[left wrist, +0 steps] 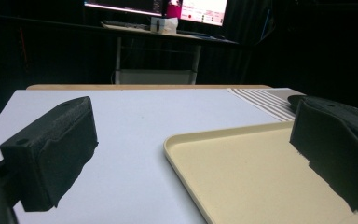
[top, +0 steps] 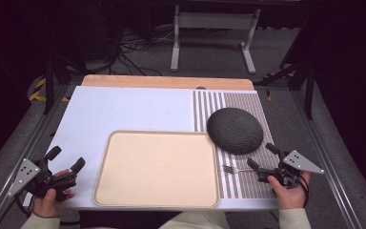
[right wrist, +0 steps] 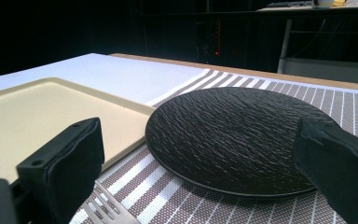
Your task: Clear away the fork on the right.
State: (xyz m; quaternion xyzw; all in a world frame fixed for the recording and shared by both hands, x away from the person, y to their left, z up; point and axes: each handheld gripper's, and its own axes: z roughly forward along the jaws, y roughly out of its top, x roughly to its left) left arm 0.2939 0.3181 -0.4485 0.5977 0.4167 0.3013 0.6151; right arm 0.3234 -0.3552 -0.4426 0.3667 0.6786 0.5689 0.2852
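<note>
High view first: my left claw (top: 66, 160) sits at the near left corner of the table (top: 124, 102), held in my left hand (top: 52, 198), its two black jaws spread wide with nothing between them. Just to its right lies the beige tray (top: 102, 167), bare inside. From the left gripper view, that tray's rounded corner (left wrist: 168, 142) comes in between my spread jaws, nearer the right one, with pale tabletop under the left jaw.

My right claw (top: 262, 156) is at the near right side, in my right hand (top: 288, 191), jaws likewise parted and gripping nothing. A metal fork (top: 233, 169) lies on the striped mat (top: 238, 98) just to the left of this claw, tines pointing away from it towards the tray. Right gripper view shows those tines (right wrist: 105, 207) low beside my left jaw. Ahead of the claw, between the jaws, rests a dark textured plate (right wrist: 228, 135) on the mat, its far-left edge close beside the tray (right wrist: 37, 112).
</note>
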